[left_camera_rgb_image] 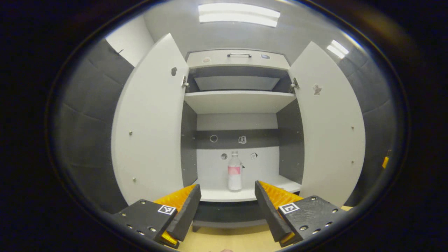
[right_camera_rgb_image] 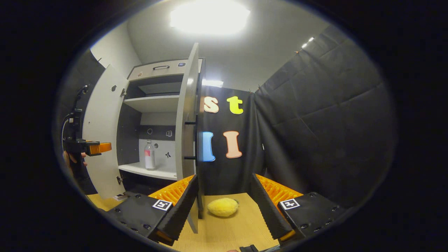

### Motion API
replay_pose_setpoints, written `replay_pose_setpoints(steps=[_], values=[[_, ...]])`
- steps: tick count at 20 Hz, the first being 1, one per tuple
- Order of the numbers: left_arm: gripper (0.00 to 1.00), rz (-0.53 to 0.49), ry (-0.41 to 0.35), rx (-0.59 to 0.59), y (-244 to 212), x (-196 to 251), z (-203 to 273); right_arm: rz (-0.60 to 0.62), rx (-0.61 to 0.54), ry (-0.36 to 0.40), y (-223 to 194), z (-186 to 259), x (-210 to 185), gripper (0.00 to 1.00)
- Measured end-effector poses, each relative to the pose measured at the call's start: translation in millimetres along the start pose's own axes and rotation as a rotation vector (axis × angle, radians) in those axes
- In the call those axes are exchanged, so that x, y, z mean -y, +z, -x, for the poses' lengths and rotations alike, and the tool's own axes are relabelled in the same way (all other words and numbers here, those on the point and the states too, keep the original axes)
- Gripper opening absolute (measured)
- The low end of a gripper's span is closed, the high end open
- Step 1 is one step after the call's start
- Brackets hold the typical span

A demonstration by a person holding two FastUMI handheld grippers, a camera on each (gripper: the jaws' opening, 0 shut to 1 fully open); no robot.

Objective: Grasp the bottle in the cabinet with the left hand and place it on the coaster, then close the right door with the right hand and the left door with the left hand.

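— Where's the bottle (left_camera_rgb_image: 235, 171)?
— Upright on the cabinet's (left_camera_rgb_image: 238, 101) lower shelf, both doors swung wide.
— And the left gripper (left_camera_rgb_image: 227, 203)?
— Spread wide, empty, facing the bottle from outside.
— The right gripper (right_camera_rgb_image: 224, 206)?
— Released too, over the table (right_camera_rgb_image: 231, 231), near the right door (right_camera_rgb_image: 187, 115) edge, with a yellow coaster (right_camera_rgb_image: 222, 207) ahead.

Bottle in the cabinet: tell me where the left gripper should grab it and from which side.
Grip the bottle on its straight body, about at the label, coming straight in from the open front. It stands upright and alone on the lower shelf, both doors open, and the left gripper is already open and lined up with it.
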State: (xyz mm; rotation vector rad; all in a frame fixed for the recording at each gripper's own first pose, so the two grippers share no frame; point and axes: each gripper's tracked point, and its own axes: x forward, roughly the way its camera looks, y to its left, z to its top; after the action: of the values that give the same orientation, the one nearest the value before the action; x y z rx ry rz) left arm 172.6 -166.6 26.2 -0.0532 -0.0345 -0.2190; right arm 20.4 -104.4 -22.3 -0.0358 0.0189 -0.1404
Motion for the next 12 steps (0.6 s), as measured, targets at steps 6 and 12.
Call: replay_pose_setpoints(steps=[6,12], values=[[0.90,0.054,-0.054,-0.001,-8,3,-71,0.022,0.008,-0.054,3,-6,-1,0.92],[0.91,0.062,-0.090,-0.024,-35,7,-144,0.067,0.001,-0.128,1,-12,-1,0.96]])
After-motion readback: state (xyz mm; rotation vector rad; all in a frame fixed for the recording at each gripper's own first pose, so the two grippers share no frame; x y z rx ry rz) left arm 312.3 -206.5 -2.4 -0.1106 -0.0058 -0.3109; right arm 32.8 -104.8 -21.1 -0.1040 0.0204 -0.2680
